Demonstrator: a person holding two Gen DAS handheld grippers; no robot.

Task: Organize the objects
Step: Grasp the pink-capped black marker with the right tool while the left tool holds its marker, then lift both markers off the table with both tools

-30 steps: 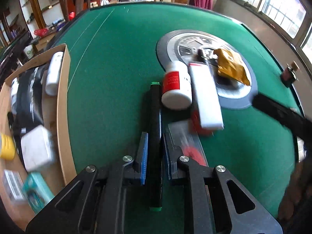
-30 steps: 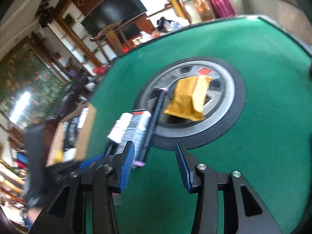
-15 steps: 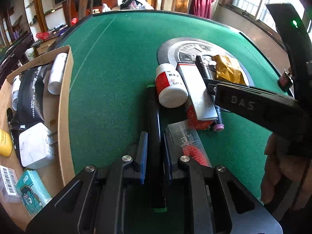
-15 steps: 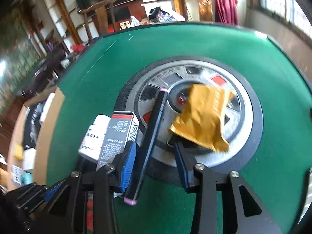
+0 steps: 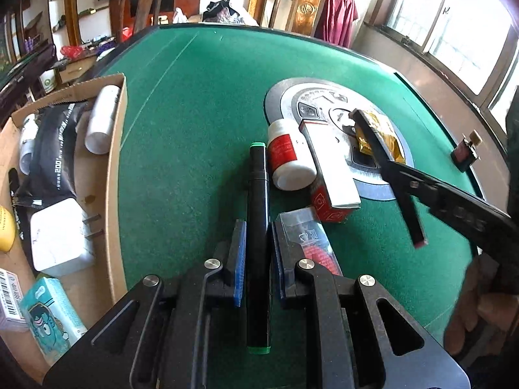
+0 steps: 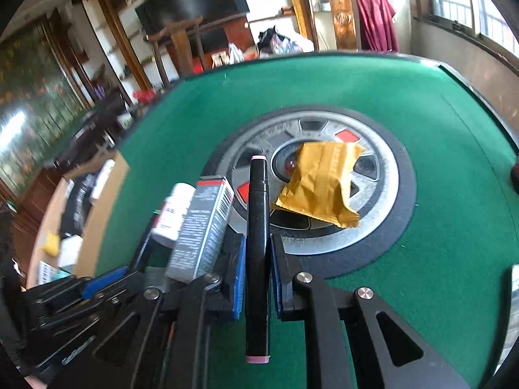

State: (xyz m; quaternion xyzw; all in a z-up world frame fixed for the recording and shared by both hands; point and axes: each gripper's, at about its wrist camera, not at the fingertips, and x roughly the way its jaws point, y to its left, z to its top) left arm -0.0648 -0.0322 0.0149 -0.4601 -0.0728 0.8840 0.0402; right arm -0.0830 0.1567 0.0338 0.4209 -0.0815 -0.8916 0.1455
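My left gripper (image 5: 258, 227) is shut on a black marker with green ends (image 5: 258, 194), which lies along the fingers just above the green felt. My right gripper (image 6: 258, 240) is closing its jaws tight on a black marker with pink ends (image 6: 258, 201), both pads pressing its barrel. In the left wrist view that pink-ended marker (image 5: 389, 168) hangs tilted above the felt, held by the right gripper (image 5: 394, 175). A white bottle with a red label (image 5: 288, 159), a red and white carton (image 5: 327, 168) and a yellow packet (image 6: 321, 181) lie by the round silver hub (image 6: 382, 194).
An open cardboard box (image 5: 118, 149) at the left holds a white charger, a white tube, a black pouch and small packs. A clear packet with red print (image 5: 308, 240) lies beside the left fingers. A small dark red object (image 5: 465, 152) sits near the table's right edge.
The right gripper moved over the pink-ended marker, closed on it and lifted it off the hub. The left gripper kept its hold on the green-ended marker.
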